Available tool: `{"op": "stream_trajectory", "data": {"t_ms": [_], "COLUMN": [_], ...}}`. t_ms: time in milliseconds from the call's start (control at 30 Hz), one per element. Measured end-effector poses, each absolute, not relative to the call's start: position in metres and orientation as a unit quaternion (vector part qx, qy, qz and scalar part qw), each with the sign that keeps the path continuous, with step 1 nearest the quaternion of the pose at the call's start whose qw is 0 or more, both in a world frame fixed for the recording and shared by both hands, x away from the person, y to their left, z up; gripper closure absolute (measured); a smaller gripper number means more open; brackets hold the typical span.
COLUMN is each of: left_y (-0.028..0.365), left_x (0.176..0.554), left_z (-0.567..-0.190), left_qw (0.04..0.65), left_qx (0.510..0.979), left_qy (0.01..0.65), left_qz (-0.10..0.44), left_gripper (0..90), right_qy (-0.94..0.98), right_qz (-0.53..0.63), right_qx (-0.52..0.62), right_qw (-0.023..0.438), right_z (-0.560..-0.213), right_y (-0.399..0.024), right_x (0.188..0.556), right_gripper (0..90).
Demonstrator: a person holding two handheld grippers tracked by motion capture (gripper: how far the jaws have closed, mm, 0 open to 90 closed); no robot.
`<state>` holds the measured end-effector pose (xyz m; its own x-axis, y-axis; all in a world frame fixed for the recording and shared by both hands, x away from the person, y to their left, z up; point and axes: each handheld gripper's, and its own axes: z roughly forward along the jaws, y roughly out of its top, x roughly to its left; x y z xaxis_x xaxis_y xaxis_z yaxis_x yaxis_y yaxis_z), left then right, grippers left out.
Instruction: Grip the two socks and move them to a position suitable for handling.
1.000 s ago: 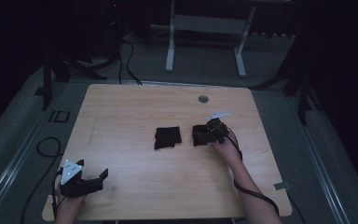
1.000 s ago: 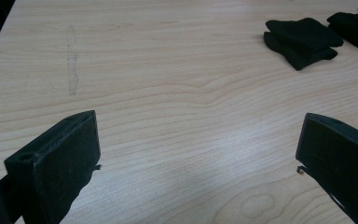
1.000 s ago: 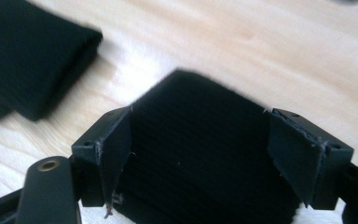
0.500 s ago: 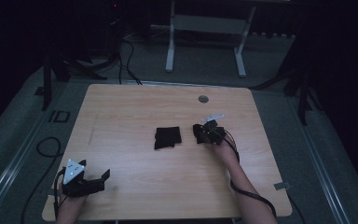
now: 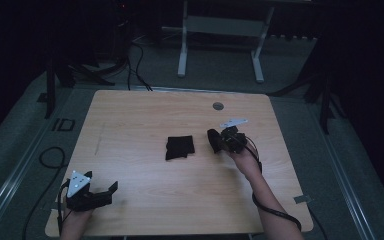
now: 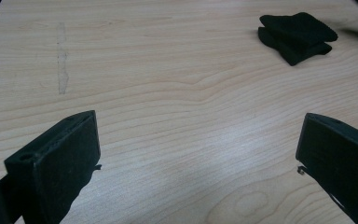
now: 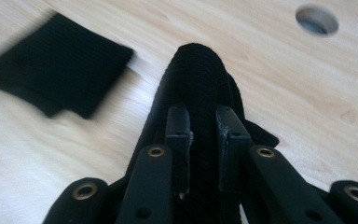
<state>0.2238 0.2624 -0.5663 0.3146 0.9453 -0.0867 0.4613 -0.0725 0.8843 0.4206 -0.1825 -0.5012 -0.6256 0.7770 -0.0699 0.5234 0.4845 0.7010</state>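
While I watch from the high view, my right gripper [image 5: 215, 141] has just been closing and now pinches a bunched black cloth [image 5: 213, 140] right of the folded black cloth [image 5: 180, 148] lying mid-table [image 5: 130, 115], and my left gripper [image 5: 107, 192] sits near the front-left corner. Through the left gripper view, its jaws stand wide apart over bare wood, the folded cloth [image 6: 298, 36] well beyond. Along the right gripper view, the pads [image 7: 178, 130] clamp a ribbed-knit black fold [image 7: 200, 79] that humps up between them.

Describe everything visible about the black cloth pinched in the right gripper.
The black cloth is a dark ribbed knit, soft and bunched into a rounded fold that rises between the right gripper, whose pads press both its sides. Loose fabric spills out beside and below the jaws. In the high view it sits at the gripper's tip, right of the folded black piece lying apart on the wooden table.
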Motion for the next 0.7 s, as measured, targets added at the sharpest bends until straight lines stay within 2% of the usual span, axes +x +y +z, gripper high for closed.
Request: {"op": "stream_trajectory", "data": {"t_ms": [167, 333, 600, 700], "left_y": [0.263, 0.263, 0.261, 0.261], "left_x": [0.223, 0.223, 0.223, 0.223], "left_z": [-0.566, -0.566, -0.565, -0.565], "left_qw": [0.443, 0.444, 0.444, 0.446], "left_qx": [0.678, 0.678, 0.68, 0.679], "left_qy": [0.518, 0.518, 0.516, 0.515], "left_qz": [0.274, 0.274, 0.274, 0.273], "left_gripper": [0.0, 0.0, 0.0, 0.0], "right_qy": [0.833, 0.833, 0.854, 0.858], "right_qz": [0.366, 0.407, 0.4, 0.393], "right_qx": [0.367, 0.322, 0.293, 0.291], "right_qw": [0.194, 0.191, 0.157, 0.159], "right_z": [-0.478, -0.457, -0.482, -0.495], "right_y": [-0.181, -0.176, -0.168, -0.169], "right_x": [0.397, 0.348, 0.291, 0.277], "right_gripper": [77.9, 77.9, 77.7, 77.6]}}
